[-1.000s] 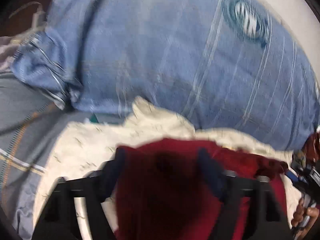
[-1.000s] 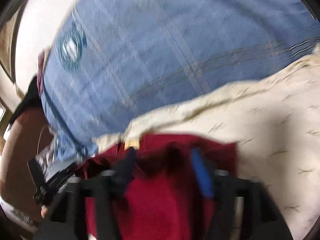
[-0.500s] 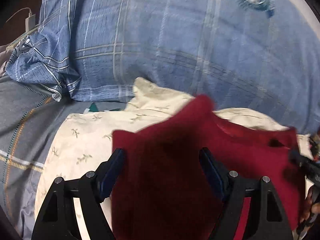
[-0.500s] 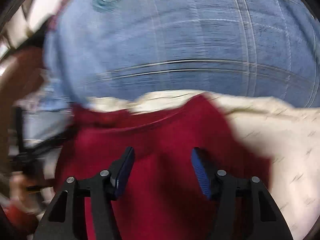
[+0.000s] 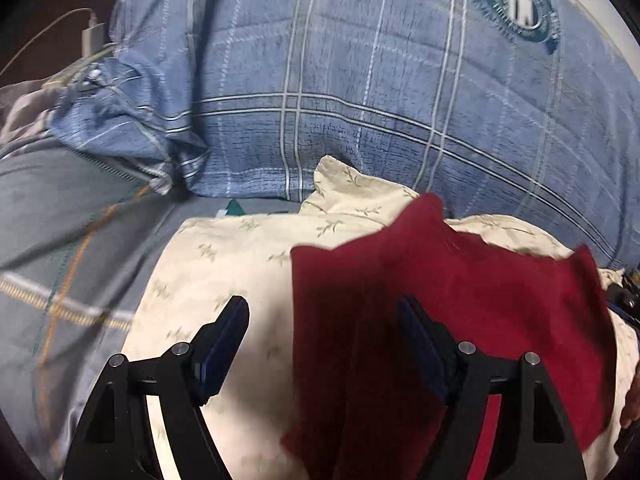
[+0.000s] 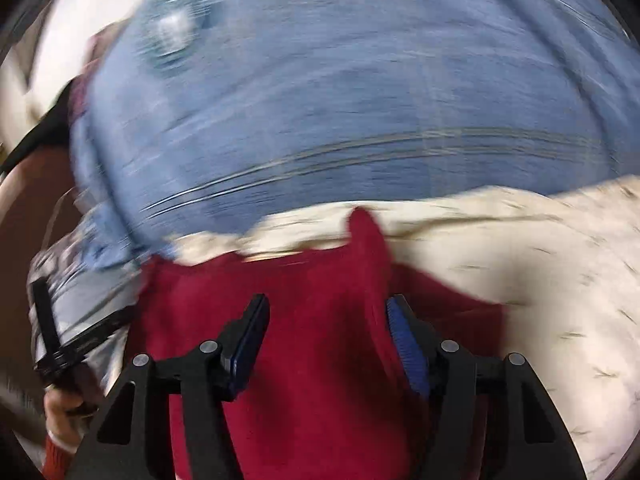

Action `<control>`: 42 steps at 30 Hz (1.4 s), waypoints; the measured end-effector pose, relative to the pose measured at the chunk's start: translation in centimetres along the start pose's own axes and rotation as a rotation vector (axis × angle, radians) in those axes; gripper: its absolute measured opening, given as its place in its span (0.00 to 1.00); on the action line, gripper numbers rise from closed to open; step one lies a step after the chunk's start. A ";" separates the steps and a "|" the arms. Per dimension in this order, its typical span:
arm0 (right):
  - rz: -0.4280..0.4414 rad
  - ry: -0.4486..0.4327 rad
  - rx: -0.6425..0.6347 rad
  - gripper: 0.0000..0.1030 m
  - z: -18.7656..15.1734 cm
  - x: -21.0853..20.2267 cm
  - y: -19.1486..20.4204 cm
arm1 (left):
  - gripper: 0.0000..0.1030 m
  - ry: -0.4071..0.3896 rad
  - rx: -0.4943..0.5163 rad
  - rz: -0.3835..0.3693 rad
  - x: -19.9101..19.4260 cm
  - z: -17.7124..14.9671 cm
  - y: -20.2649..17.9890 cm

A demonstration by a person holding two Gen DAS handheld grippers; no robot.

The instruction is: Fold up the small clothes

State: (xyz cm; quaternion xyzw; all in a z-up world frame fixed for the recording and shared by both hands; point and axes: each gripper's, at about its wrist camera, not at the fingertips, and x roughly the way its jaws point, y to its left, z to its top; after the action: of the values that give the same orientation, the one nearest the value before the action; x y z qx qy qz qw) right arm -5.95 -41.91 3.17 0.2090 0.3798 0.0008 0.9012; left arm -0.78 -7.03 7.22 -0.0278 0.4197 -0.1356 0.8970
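The red garment (image 5: 460, 300) is lying on the cream floral cloth (image 5: 240, 264). The left gripper (image 5: 324, 344) is hanging wide apart, gripping nothing. The right gripper (image 6: 326, 340) is spreading its jaws over the red fabric, pads not pinching it.

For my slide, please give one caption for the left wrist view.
Open left claw over a dark red garment on a cream floral cloth.

The right wrist view is smeared by motion, so the blue checked pillow (image 6: 340, 100) and its badge (image 6: 176, 36) cannot be read. The red garment (image 5: 460, 300) is cut off at the near edge.
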 end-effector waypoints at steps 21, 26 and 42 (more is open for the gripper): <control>-0.158 0.040 -0.061 0.56 1.4 10.5 8.9 | 0.75 -0.011 0.008 0.002 -2.3 -3.5 1.7; -0.021 0.101 -0.176 0.59 1.1 11.7 14.8 | 0.75 -0.014 -0.011 0.001 -2.6 -3.4 2.4; -0.061 0.141 -0.181 0.53 0.4 18.3 17.8 | 0.75 -0.004 -0.043 0.011 -2.0 -2.8 3.0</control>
State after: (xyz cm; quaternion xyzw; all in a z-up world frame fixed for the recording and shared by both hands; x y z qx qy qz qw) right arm 10.15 -22.90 -2.35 0.1144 0.4468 0.0224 0.8870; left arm -3.47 -3.48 6.44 -0.0452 0.4211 -0.1217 0.8977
